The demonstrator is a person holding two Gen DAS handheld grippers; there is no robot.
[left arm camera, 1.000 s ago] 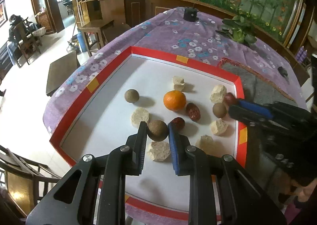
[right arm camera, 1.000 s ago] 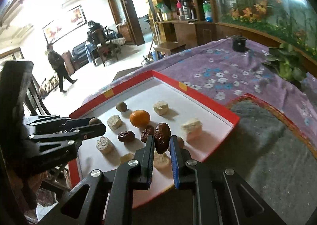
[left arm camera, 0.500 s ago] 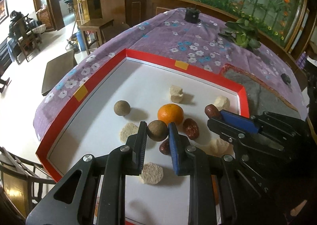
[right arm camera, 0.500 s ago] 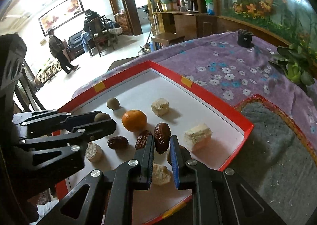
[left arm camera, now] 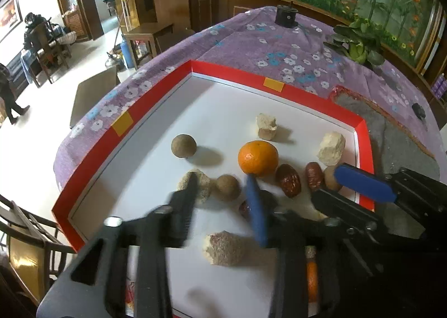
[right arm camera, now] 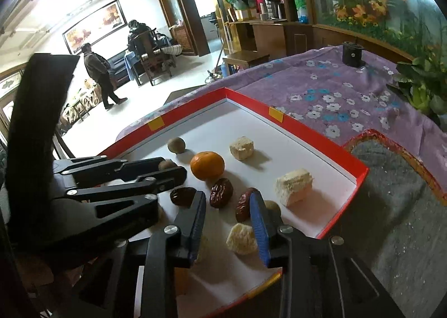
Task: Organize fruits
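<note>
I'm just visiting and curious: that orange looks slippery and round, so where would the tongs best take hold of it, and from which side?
Probably across its widest middle, coming down from above. The orange is a smooth ball sitting free on the white tray, so a grip off its middle would likely squeeze it out. A red date lies close on its right, so placing one finger on the near side and one on the far side looks clearer.

An orange mandarin (left arm camera: 258,157) sits upright on the white floor of the red-rimmed tray (left arm camera: 307,95). Two round brown fruits (left arm camera: 183,145) (left arm camera: 228,187) lie left of the mandarin. Three wrinkled red dates (right arm camera: 221,192) (right arm camera: 183,196) (right arm camera: 243,204) lie just nearside of it. Pale crumbly chunks (right arm camera: 293,187) (right arm camera: 241,147) lie right of it.
</note>
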